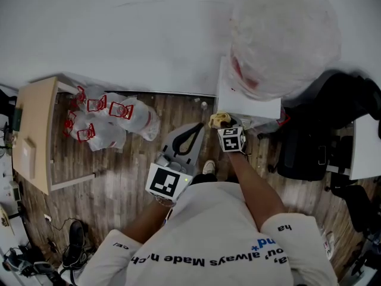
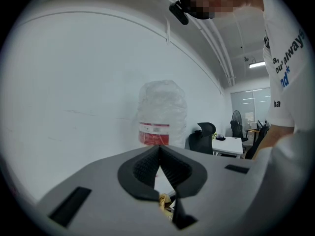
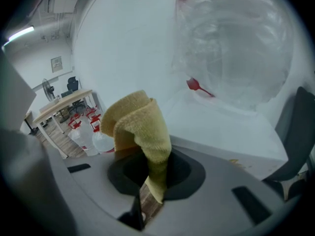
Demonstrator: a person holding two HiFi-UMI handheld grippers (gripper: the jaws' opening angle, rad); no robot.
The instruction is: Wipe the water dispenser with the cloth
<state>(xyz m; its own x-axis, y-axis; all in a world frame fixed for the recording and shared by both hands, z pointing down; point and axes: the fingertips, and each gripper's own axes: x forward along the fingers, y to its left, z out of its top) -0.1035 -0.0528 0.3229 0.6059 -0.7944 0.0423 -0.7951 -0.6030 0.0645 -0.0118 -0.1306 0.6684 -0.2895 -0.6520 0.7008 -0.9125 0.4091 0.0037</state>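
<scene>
Ideally, the right gripper (image 3: 153, 177), pinching the yellow cloth (image 3: 140, 119), should press it flat across the water dispenser (image 3: 221, 132) top; left gripper (image 2: 158, 151) closed, empty.

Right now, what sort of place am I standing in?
Probably an office: a black office chair beside a white desk, a water dispenser, and several water jugs nearby.

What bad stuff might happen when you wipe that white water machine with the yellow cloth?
The right tool pinches only a narrow fold of the cloth; hard rubbing might pull it loose. The big bottle sits on the water dispenser close to the tool, so a bump might wobble it.
</scene>
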